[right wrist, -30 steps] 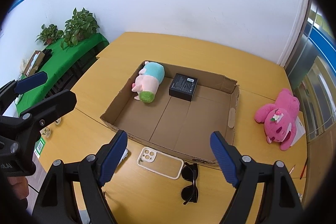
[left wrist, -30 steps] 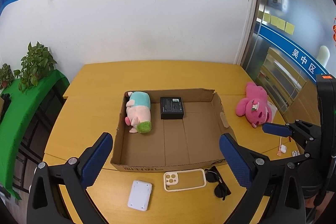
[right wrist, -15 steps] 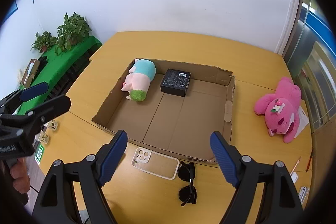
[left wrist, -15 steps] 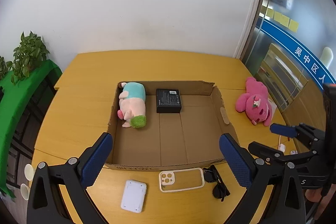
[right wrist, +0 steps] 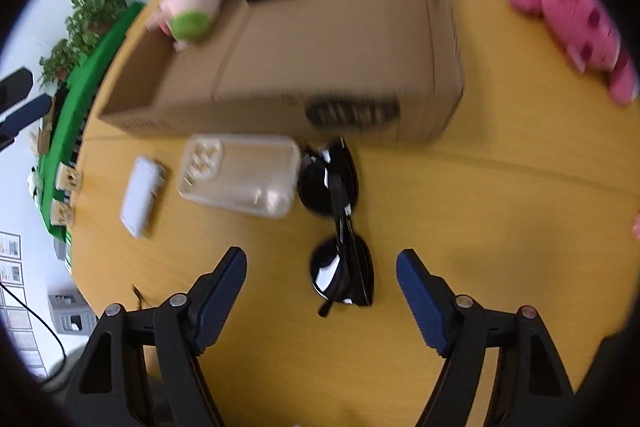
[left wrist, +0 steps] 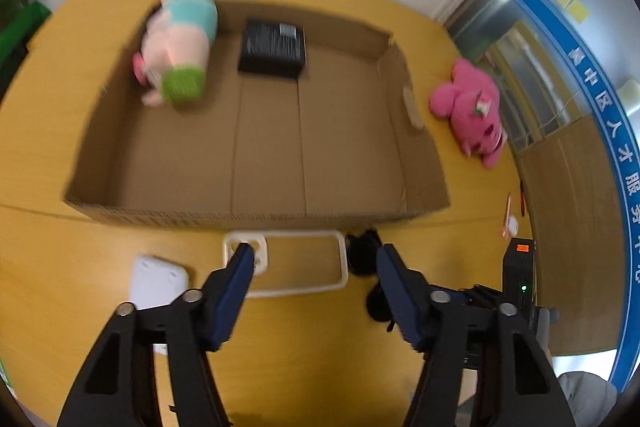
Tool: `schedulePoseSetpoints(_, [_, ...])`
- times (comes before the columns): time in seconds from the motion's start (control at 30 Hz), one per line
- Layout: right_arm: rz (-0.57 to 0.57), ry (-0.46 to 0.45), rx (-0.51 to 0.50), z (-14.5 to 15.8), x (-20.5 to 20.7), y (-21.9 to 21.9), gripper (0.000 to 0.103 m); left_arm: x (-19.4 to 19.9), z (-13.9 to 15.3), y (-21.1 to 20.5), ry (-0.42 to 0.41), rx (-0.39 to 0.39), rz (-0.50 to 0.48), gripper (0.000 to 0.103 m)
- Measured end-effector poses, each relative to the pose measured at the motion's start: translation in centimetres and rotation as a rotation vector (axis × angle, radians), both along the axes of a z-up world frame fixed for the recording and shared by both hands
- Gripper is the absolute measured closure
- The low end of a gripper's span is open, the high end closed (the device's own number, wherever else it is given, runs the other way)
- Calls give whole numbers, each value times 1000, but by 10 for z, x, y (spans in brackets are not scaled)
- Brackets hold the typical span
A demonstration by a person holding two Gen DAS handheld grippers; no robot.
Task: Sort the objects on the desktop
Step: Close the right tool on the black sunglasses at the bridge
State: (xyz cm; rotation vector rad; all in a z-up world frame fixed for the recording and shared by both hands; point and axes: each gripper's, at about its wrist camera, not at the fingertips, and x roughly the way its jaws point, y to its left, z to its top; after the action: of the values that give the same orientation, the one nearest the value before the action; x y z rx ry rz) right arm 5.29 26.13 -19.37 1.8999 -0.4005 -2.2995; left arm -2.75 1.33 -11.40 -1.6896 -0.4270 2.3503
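Black sunglasses (right wrist: 340, 227) ahead between my spread right claw (right wrist: 322, 263); smooth lenses may slip. Left claw (left wrist: 312, 259) parted over phone case (left wrist: 286, 263), empty.

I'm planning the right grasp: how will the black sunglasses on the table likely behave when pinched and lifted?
The sunglasses look folded flat, so they probably won't roll. Their glossy lenses may be slippery, and the thin frame could twist or scratch under a hard squeeze. They look light, so a nudge might slide them across the smooth table. The open right hand-held gripper sits over the near lens.
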Motion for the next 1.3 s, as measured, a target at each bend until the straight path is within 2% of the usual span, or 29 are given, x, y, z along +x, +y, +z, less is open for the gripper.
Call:
schedulePoseSetpoints(0.1, [39,-53,-21,-32,7,-6,36,-9,-26,13,-54,17,-32,43])
schedulePoseSetpoints(0.23, [99,-63,51,-50,13,-15,37,-19,-49,31,-97,46,-71,43])
schedulePoseSetpoints(0.3, [112,-52,57,-54,14,-18,37,-21,-59,39,-111,64,-88,43])
schedulePoseSetpoints(0.47, [186,23,173,-57,20,-37,38,-26,-91,60,-181,123,-128,43])
schedulePoseSetpoints(0.53, [181,39,200,-57,22,-40,49,-27,-100,70,-197,143,-155,43])
schedulePoseSetpoints(0.7, [185,60,239,-56,28,-44,50,-31,-114,90,-239,192,-208,44])
schedulePoseSetpoints(0.93, [126,48,169,-55,38,-36,50,-32,-127,112,-294,341,-209,45])
schedulePoseSetpoints(1.1, [77,37,105,-55,47,-28,50,-31,-137,123,-347,418,-203,45])
schedulePoseSetpoints(1.13, [77,37,104,-55,48,-28,50,-32,-139,124,-356,428,-198,46])
schedulePoseSetpoints(1.2, [81,37,106,-55,49,-29,50,-31,-143,127,-378,419,-199,58])
schedulePoseSetpoints(1.3, [91,41,116,-55,51,-33,50,-30,-151,130,-407,405,-199,68])
